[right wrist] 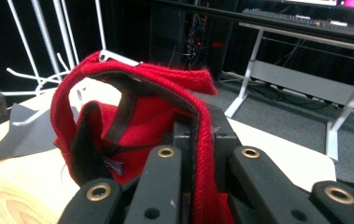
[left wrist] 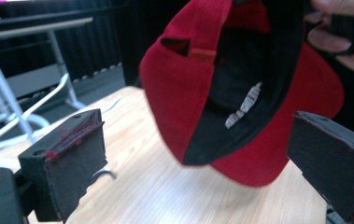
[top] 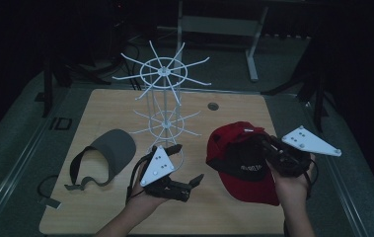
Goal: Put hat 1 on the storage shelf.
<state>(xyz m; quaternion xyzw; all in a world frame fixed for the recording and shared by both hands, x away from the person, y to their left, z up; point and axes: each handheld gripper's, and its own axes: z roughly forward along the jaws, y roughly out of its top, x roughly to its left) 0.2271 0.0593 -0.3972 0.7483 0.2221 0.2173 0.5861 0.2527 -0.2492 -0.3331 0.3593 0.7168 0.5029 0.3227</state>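
1. Hanging above the worktop's (top: 100, 106) right half, the red cap (top: 234, 165) is pinched at its edge by the right gripper (top: 266, 145), fingers clenched on the fabric.
2. Open wood lies between the cap and the white wire rack (top: 162, 98).
3. The cap is woven, black-lined; a grey visor (top: 110, 153) lies left.
4. The left gripper (top: 189, 165) hovers near, fingers released.

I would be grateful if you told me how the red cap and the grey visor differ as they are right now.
The red cap has a full crown with a black lining; the grey visor is just a brim and strap, open on top. The cap is gripped at its edge by the right gripper; the visor is held by nothing. The cap is raised and tilted, inside showing; the visor lies flat on the table. Both have brims.
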